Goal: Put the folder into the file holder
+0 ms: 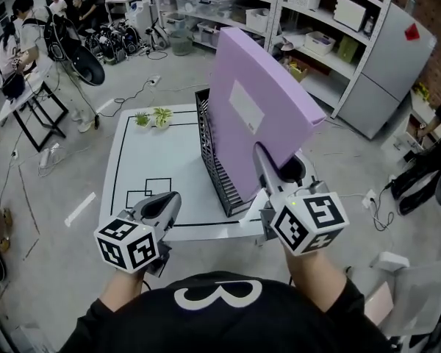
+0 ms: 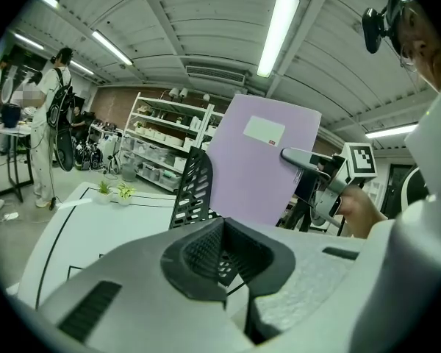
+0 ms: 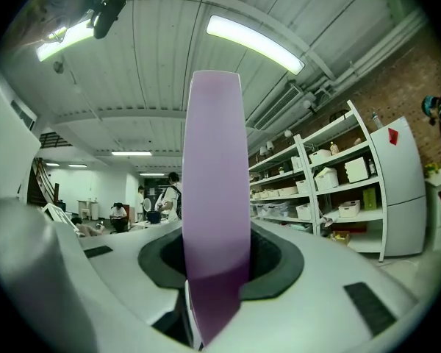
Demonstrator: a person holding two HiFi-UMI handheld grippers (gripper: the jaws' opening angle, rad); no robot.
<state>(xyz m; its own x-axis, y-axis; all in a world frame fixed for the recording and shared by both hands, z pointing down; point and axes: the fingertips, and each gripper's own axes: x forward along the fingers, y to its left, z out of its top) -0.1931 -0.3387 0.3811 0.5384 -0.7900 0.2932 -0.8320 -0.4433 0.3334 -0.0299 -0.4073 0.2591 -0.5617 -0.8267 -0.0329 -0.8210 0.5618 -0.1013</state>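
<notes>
One white table [image 1: 132,168] is seen, over which one purple folder [image 1: 257,101] is held tilted against one upright black file holder [image 1: 217,171], clamped by the right gripper [image 1: 259,154], the left gripper [image 1: 165,204] closed on nothing, two small plants [image 1: 152,118] beyond.

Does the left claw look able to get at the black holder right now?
Probably yes: the left claw is empty, and only bare table lies between it and the holder; the right claw holds the folder higher up.
</notes>
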